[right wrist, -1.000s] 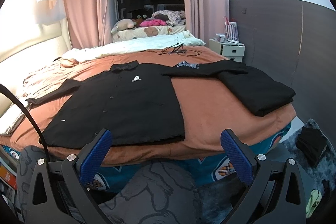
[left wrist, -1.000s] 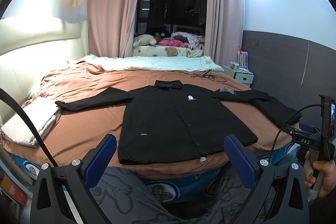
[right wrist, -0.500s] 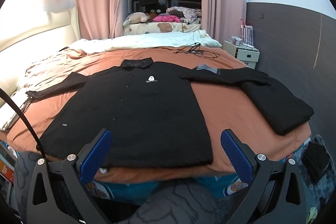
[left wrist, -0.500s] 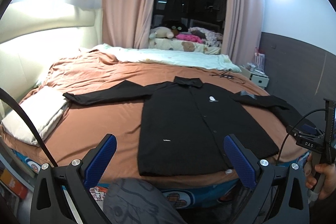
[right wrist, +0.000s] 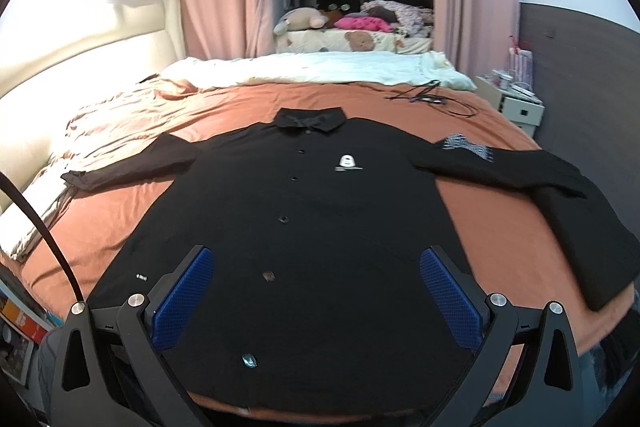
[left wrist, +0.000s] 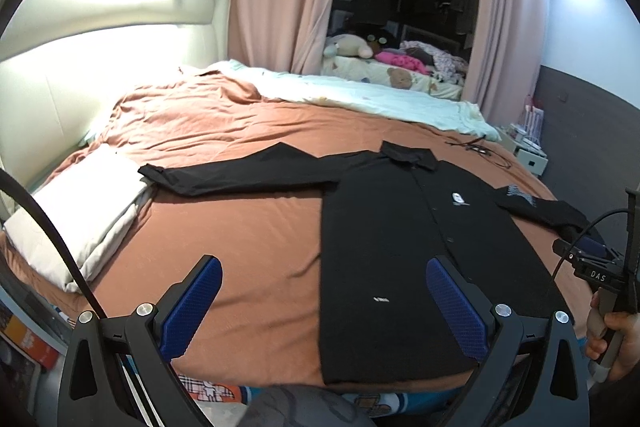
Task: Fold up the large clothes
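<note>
- Black shirt [right wrist: 304, 227] lies flat, front up, on the brown bed [left wrist: 248, 227], hem at the near edge, sleeves out toward both sides.
- Left gripper [left wrist: 324, 303] released, nothing held, over the bed's near edge beside the shirt's left hem. Right gripper [right wrist: 316, 291] also spread and holding nothing, above the hem.
- Risk: pinching the bedsheet along with the hem, so the sheet lifts too.
- Risk: right sleeve touches or overlaps the folded black garment [right wrist: 592, 239] at the right edge; a pull may drag it off.
- Risk: uneven lift skews the fold.
</note>
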Action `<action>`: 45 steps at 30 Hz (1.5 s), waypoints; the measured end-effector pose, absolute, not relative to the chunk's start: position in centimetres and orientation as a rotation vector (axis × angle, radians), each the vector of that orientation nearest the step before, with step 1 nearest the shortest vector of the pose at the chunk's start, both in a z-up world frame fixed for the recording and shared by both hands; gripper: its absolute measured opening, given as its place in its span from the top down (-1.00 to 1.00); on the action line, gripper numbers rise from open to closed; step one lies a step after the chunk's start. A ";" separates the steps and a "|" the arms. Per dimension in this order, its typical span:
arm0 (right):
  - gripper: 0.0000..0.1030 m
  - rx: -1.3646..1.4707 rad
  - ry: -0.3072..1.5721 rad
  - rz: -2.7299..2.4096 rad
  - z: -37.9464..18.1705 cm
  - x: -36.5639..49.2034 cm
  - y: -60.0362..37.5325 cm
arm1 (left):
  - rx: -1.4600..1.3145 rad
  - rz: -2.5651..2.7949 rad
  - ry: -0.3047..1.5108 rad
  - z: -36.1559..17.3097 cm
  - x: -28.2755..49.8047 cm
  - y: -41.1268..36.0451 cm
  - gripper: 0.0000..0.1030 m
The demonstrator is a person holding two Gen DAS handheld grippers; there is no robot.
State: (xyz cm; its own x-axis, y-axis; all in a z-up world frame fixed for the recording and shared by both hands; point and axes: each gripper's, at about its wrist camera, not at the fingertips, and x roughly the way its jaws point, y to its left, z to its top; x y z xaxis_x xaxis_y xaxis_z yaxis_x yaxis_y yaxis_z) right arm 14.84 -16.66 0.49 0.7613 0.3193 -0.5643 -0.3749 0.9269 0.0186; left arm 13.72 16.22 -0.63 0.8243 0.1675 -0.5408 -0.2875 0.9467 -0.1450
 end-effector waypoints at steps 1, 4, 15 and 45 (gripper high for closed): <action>-1.00 -0.105 0.599 0.388 0.6 15.5 -16.3 | -0.229 0.249 0.555 -0.7 14.0 16.6 -0.99; -1.00 -0.123 0.618 0.415 0.7 17.9 -14.9 | -0.257 0.275 0.571 -1.1 15.7 19.1 -0.98; -1.00 -0.143 0.682 0.493 1.6 26.9 -10.4 | -0.406 0.380 0.641 -3.7 21.5 29.5 -0.83; 0.11 -0.125 0.948 0.621 -4.9 45.7 5.7 | -0.734 0.644 0.842 -17.0 35.5 49.7 0.49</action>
State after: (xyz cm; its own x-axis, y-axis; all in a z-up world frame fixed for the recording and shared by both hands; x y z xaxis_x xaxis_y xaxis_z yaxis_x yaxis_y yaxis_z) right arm 45.73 5.69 -4.92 0.4246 0.4416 -0.7904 -0.5477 0.8204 0.1641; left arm 35.49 49.66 -16.97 0.5117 0.2113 -0.8328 -0.7484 0.5856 -0.3113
